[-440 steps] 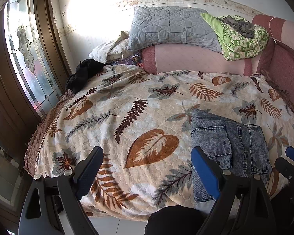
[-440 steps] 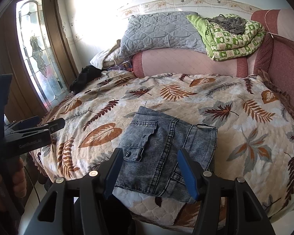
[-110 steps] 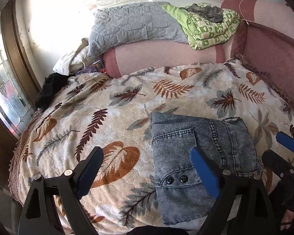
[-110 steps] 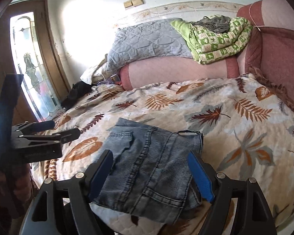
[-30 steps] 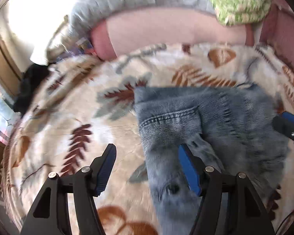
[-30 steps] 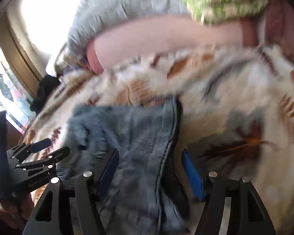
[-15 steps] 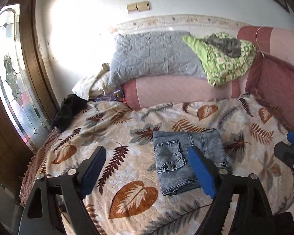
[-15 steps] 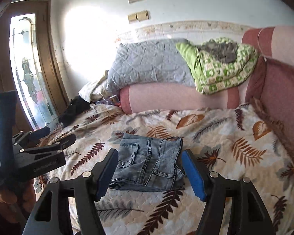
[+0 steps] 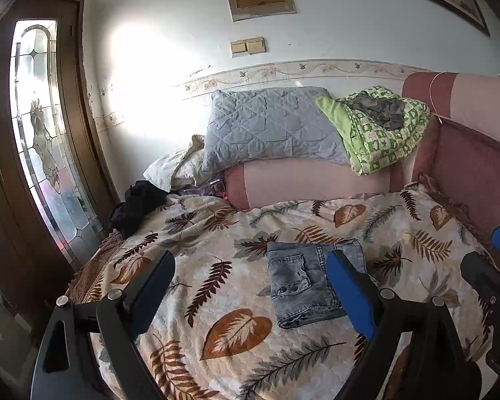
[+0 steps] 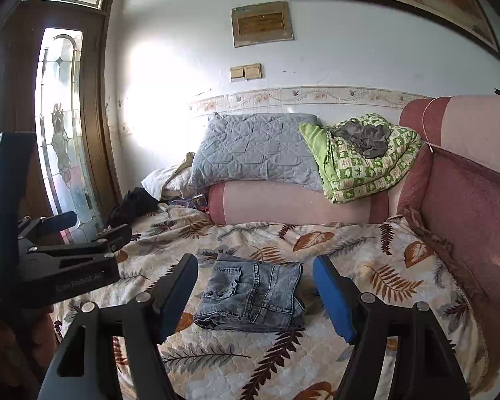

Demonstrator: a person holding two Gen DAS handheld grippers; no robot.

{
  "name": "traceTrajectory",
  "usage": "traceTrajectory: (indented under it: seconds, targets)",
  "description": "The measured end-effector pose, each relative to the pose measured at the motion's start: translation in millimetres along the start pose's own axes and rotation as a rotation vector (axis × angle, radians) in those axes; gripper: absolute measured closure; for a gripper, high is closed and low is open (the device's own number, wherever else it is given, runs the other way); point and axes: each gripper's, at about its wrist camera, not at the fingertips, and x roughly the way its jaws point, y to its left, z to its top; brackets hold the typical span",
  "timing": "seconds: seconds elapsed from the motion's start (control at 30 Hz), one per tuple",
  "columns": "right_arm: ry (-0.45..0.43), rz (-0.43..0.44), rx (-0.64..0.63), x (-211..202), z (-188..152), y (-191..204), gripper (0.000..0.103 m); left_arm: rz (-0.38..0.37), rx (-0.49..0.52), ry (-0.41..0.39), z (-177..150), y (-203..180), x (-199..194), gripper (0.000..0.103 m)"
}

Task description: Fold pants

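The left hand-held gripper [image 9: 246,286] is hanging over the bed's [image 9: 216,360] near left corner, released, its jaws having just been widening with nothing between them. The folded pants [image 10: 250,295] are lying flat near the middle of the bed, toward its near edge; being soft, fairly heavy denim, they are likely gripping best at the thick folded edges. The right hand-held gripper [image 10: 255,295] is hovering apart from them, released and just widening, empty too. The leaf-patterned bedspread is looking quilted and yielding; pillows [image 9: 270,126] are lining the far edge.
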Motion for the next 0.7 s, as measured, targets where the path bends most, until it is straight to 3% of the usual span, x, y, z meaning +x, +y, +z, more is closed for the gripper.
traceTrajectory:
  seconds: [0.7]
  targets:
    - [-0.002, 0.007, -0.015, -5.4, -7.1, 13.4, 0.026, 0.066, -0.003, 0.002, -5.3, 7.5, -15.7, 0.011]
